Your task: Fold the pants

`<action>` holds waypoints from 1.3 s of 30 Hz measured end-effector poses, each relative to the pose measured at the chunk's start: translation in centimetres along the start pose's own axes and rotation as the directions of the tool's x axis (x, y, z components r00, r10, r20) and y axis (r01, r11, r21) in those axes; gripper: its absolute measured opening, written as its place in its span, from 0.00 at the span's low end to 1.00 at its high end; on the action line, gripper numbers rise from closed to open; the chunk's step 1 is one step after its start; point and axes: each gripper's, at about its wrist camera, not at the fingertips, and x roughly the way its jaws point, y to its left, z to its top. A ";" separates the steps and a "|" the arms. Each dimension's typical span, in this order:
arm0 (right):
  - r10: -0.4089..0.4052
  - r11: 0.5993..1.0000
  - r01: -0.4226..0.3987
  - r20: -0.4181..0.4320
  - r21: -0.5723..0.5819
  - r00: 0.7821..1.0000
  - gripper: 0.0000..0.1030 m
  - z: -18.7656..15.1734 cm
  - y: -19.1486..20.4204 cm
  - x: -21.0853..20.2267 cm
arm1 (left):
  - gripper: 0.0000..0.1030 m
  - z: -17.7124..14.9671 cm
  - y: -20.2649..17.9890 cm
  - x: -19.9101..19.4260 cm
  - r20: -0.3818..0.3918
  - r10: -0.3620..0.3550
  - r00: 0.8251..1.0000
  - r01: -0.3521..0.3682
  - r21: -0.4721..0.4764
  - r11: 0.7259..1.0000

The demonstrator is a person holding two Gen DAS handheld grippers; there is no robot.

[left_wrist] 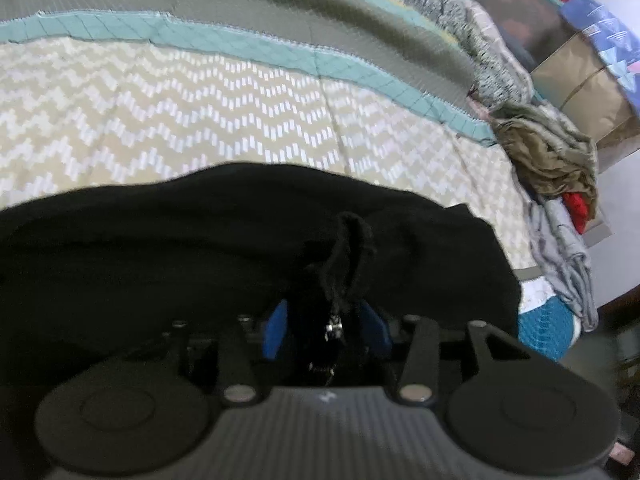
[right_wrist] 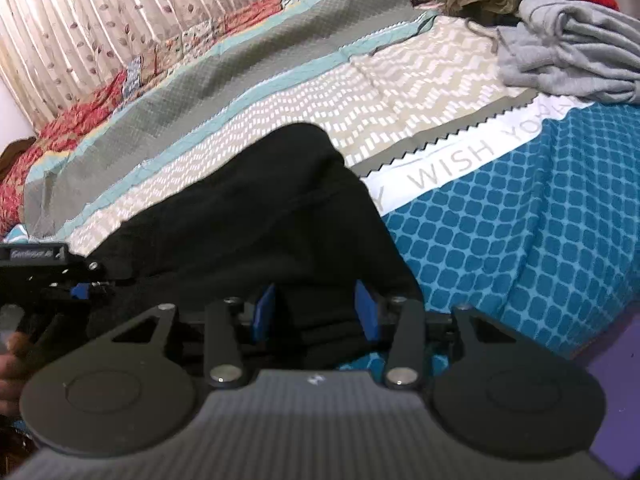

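- The black pants [left_wrist: 240, 248] are soft, dark cloth. They lie in a lumpy heap on the near part of the bed [left_wrist: 160, 120].
- The bed cover has a cream zigzag band, a thin teal strip and a grey part farther back. It looks quilted.
- The left gripper [left_wrist: 326, 330] has blue fingers [left_wrist: 276, 332] pinched on a bunched-up fold of the pants, with a small shiny metal bit between them.
- The right gripper [right_wrist: 316, 316] has its blue fingers [right_wrist: 264, 312] a bit apart, with thick pants cloth held between them.
- Only the right view shows the blue dotted cover [right_wrist: 520, 240] with the word "WISH", the leafy curtain [right_wrist: 100, 20] and the left gripper at the far left.
- Only the left view shows a brown box [left_wrist: 580, 80] to the right.
- A pile of clothes [right_wrist: 560, 52], grey, olive and red, sits on the far right of the bed. The zigzag band past the pants is bare.
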 end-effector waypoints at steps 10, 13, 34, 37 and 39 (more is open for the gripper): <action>-0.007 0.992 0.023 0.137 -0.121 0.991 0.47 -0.4 3.3 -2.9 | 0.41 -1.1 3.3 -5.2 0.098 -0.010 0.995 0.015 -0.054 0.998; 0.031 0.983 -0.009 0.121 -0.183 0.992 0.47 -0.3 5.2 -2.4 | 0.41 -1.2 4.0 -6.1 0.119 0.008 0.993 0.000 -0.067 0.998; 0.106 0.933 -0.154 -0.160 -0.325 0.981 0.42 -1.3 13.0 5.7 | 0.50 -7.3 16.0 -25.0 0.447 0.254 0.858 -0.123 -0.301 0.946; 0.164 0.933 -0.185 -0.092 -0.308 0.982 0.43 -1.1 13.1 3.2 | 0.54 -9.2 19.9 -26.9 0.443 0.314 0.839 -0.114 -0.421 0.900; 0.197 0.920 -0.208 -0.065 -0.331 0.978 0.43 -1.2 13.8 2.0 | 0.56 -10.3 21.8 -26.8 0.430 0.303 0.850 -0.070 -0.479 0.875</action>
